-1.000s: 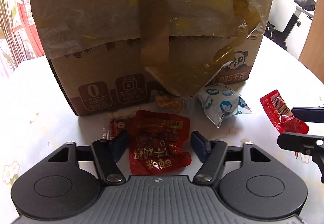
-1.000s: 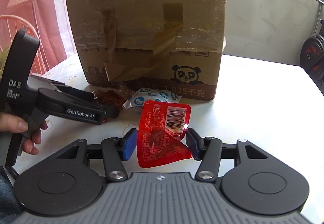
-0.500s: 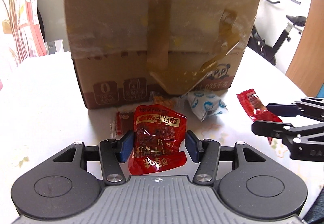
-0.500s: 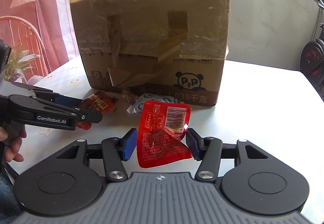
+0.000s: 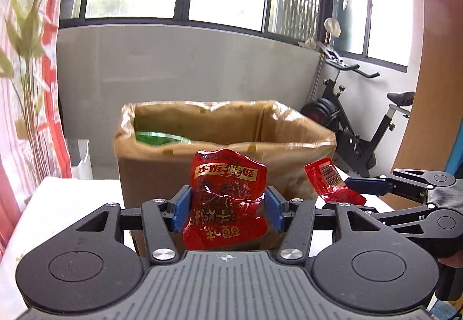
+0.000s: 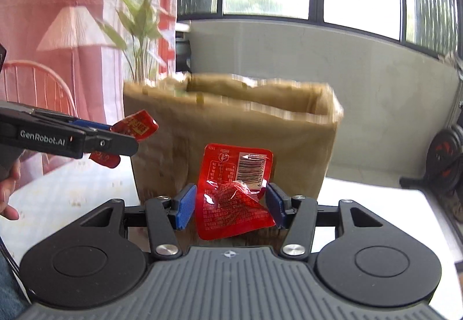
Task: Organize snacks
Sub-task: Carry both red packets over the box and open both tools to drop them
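Above the white surface [image 6: 72,192], each claw pinches a crinkled red foil snack pouch, left claw [image 5: 225,208] and right claw [image 6: 230,205], both short of the open brown cardboard box [image 5: 220,129], so dropping them in remains.

The red snack pouch [image 5: 227,198] in the left gripper [image 5: 227,208] was glossy, crinkled plastic film, as was the barcoded pouch [image 6: 234,192] in the right gripper [image 6: 230,204]. The gripper bodies were matt black plastic, ribbed, with shiny metal screws and smooth blue pads [image 5: 181,211]. The cardboard box [image 5: 220,146] looked matt brown, edged in glossy tape.
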